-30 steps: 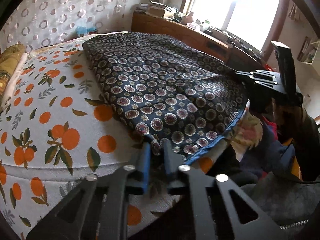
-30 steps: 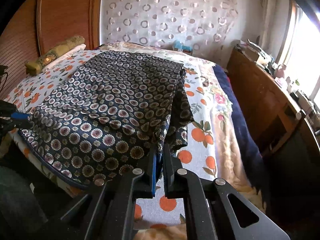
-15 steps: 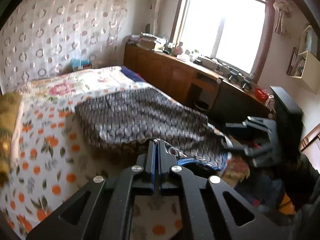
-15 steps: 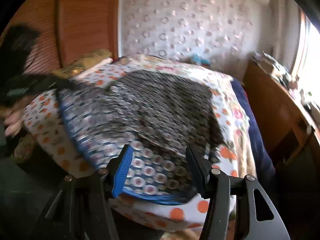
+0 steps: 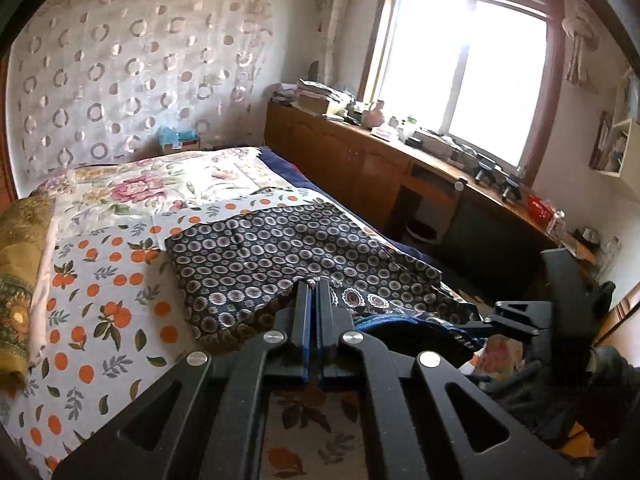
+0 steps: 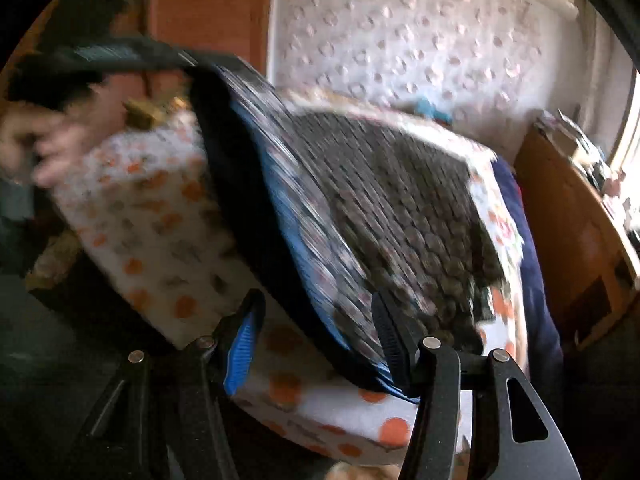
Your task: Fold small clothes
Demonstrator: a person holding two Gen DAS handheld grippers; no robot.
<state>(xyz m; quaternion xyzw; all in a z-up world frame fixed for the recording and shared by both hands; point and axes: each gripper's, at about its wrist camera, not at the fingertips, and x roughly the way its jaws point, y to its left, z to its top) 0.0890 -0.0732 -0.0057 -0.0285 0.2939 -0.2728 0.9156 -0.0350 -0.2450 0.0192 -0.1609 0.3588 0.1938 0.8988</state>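
Left wrist view first: bed (image 5: 100, 280) with an orange-print sheet filling the left half, wooden cabinet (image 5: 352, 160) along the right under a bright window (image 5: 464, 76), circle-patterned curtain (image 5: 132, 76) behind, yellow-green pillow (image 5: 20, 264) at the far left edge. Nothing blocking the fabric from above. Dark patterned garment (image 5: 280, 256) spread across the bed, long axis running from near the pillow side toward the cabinet side, far edge straight, near edge lifted and bunched with a blue hem showing. Left tool (image 5: 313, 286) pressed together, tips pinching a small peak of the garment's near edge, cloth draping away below and beyond the fingers. Right tool (image 5: 516, 320) visible at the right, just beside the garment's blue-edged corner.

Over to the right wrist view, heavily blurred: same curtain (image 6: 420, 40) at the back, cabinet (image 6: 572, 232) on the right, a person's hand (image 6: 36, 148) smeared at the left edge. Garment (image 6: 380, 200) rising from the bed (image 6: 160, 220) toward the upper left, blue-lined edge tilted up steeply, rest lying flat toward the curtain. Right tool (image 6: 316, 320) spread wide, having just been opening, garment's lower corner lying between the fingers but not pinched.
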